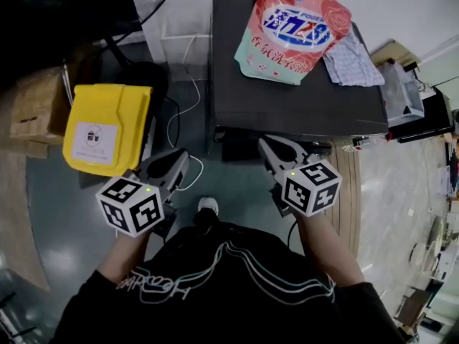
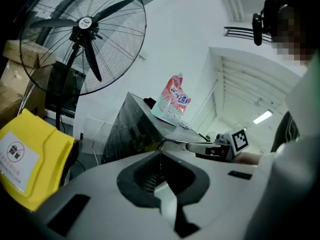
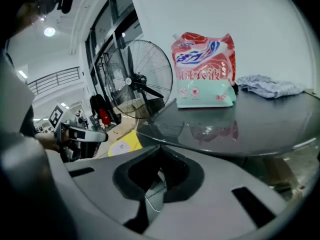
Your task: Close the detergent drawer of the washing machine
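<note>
The washing machine [image 1: 294, 99] is a dark grey box seen from above, with its front face below the near edge in shadow. I cannot make out the detergent drawer in any view. My left gripper [image 1: 179, 158] is shut and empty, hanging left of the machine's front corner. My right gripper [image 1: 265, 144] is shut and empty too, its tips just under the machine's front edge. In the left gripper view the jaws meet at the left gripper's tip [image 2: 160, 145], pointing at the machine's side [image 2: 132, 126]. The right gripper [image 3: 159, 147] points along the glossy top [image 3: 250, 124].
A pink detergent bag [image 1: 292, 29] and a crumpled cloth [image 1: 351, 61] lie on the machine's top. A yellow bin [image 1: 106, 127] stands on the floor to the left, with cardboard boxes [image 1: 39, 106] beyond it. A standing fan [image 2: 82, 39] is behind it. Cables [image 1: 183, 113] trail beside the machine.
</note>
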The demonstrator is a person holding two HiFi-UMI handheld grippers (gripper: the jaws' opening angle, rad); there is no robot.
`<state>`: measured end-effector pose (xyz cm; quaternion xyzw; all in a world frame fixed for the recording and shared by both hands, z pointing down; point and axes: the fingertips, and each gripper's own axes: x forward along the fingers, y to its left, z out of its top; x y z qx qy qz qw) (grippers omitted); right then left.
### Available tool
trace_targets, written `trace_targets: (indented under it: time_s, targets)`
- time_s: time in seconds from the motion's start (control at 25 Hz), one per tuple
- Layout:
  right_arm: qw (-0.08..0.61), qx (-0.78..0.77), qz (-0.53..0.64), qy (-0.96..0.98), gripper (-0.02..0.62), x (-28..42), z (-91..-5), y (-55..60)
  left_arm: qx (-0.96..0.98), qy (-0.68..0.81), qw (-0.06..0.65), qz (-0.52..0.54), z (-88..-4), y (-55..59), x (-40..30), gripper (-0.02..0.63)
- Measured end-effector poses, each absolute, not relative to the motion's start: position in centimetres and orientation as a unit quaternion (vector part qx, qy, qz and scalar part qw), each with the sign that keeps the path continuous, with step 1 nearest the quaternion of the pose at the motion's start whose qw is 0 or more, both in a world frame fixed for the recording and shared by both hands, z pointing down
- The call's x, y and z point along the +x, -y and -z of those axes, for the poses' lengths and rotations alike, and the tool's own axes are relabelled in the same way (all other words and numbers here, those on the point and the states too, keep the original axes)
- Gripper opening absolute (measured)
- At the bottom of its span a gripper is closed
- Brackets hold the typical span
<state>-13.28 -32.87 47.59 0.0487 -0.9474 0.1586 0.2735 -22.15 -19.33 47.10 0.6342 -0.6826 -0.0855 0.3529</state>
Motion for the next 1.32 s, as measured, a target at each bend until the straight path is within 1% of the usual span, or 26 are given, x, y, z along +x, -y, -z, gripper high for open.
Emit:
trace_targets:
  time_s: [0.2, 0.48, 0.68, 0.96, 1.16, 1.32]
  targets:
    - [0.228, -0.027, -0.155, 0.961, 0.026, -13.2, -42.1, 28.4, 0.668, 0.672, 0.313, 0.061, -42.6, 18.1, -20.0, 0.028]
    - [0.157, -0.066, -0.15, 0.974, 0.026, -9.9, -35.2, 21.4, 0.707, 0.647, 0.28, 0.056, -37.2, 14.2, -15.0, 0.027]
    - [0.14, -0.08, -0.153, 0.975, 0.026, -7.2, -32.8, 17.4, 0.726, 0.633, 0.261, 0.063, -33.7, 10.7, -11.6, 0.026]
    - [0.121, -0.1, -0.153, 0.976, 0.026, -4.2, -30.8, 12.4, 0.755, 0.611, 0.233, 0.052, -31.5, 6.1, -6.9, 0.026]
    - [0.117, -0.099, -0.151, 0.977, 0.026, -2.0, -30.3, 10.0, 0.754, 0.608, 0.238, 0.07, -30.6, 4.3, -5.0, 0.026]
    - [0.113, -0.096, -0.155, 0.977, 0.026, -0.1, -29.9, 8.6, 0.755, 0.608, 0.236, 0.063, -30.4, 3.0, -3.2, 0.026]
